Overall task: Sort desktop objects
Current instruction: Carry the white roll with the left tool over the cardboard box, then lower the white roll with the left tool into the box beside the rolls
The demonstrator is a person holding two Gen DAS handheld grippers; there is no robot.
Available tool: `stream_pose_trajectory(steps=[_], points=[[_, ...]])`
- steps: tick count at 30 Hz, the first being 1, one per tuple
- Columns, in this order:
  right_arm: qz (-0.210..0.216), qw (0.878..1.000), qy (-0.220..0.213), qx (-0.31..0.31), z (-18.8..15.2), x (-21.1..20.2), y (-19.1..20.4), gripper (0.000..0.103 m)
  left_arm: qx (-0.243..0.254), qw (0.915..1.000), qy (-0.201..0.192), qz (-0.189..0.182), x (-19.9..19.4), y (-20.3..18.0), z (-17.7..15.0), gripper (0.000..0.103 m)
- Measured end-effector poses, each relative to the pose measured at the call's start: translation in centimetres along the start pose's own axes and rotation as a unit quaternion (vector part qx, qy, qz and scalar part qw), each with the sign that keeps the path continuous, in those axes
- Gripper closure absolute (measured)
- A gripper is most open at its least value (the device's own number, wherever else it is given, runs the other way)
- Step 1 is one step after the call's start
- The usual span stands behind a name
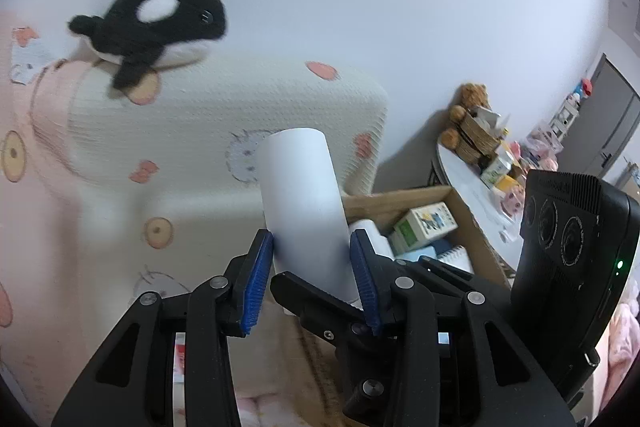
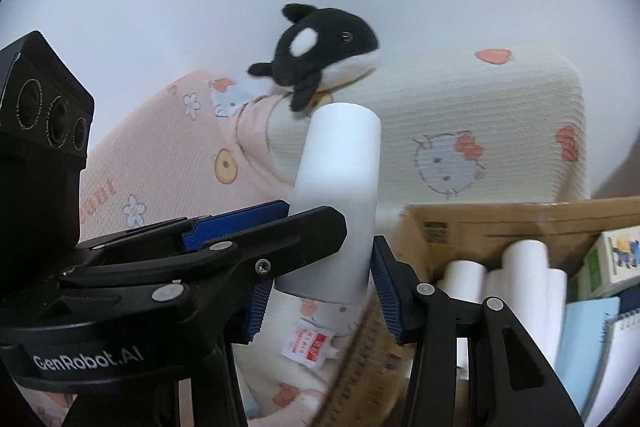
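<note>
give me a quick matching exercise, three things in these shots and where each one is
Things:
1. orca plush
2. white roll
3. green and white carton

Places:
a. in the cardboard box
b. on top of the cream pillow
c. between the blue pads of both the left gripper and the right gripper

Pairs: 1-b, 2-c, 3-a

A paper roll stands tilted between both grippers' fingers. Behind it lies a pillow, with a plush orca on its top edge at ten o'clock. A cardboard box at three o'clock holds more rolls, cartons and notebooks.
</note>
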State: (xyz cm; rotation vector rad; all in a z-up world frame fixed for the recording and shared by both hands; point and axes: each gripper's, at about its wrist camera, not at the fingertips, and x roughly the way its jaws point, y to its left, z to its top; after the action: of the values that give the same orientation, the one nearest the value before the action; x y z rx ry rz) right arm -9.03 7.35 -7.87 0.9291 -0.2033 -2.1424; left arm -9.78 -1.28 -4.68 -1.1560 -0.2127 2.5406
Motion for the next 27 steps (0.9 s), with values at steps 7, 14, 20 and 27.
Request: stream_pose_trajectory(steps=[7, 14, 20, 27], points=[[-0.029, 0.999, 0.010, 0.008, -0.9, -1.6, -2.3, 0.058, 0.024, 0.9995, 0.016, -0.011, 1.9, -2.8, -0.7, 0.059], [-0.043, 0.999, 0.023, 0.024, -1.8, -2.2, -4.5, 0.058, 0.018, 0.9988, 0.038, -0.025, 3.8, -4.1, -1.1, 0.059], [-0.071, 0.996, 0.039, 0.022, -2.3, -1.9, -5.5, 0.058, -0.010, 0.9968, 0.069, -0.038, 6.0, -4.2, -1.4, 0.059], [-0.092, 0.994, 0.061, 0.014, -2.9, -1.0, -6.1, 0.058, -0.042, 0.9931, 0.099, -0.047, 7.5, -3.5, -1.7, 0.059]])
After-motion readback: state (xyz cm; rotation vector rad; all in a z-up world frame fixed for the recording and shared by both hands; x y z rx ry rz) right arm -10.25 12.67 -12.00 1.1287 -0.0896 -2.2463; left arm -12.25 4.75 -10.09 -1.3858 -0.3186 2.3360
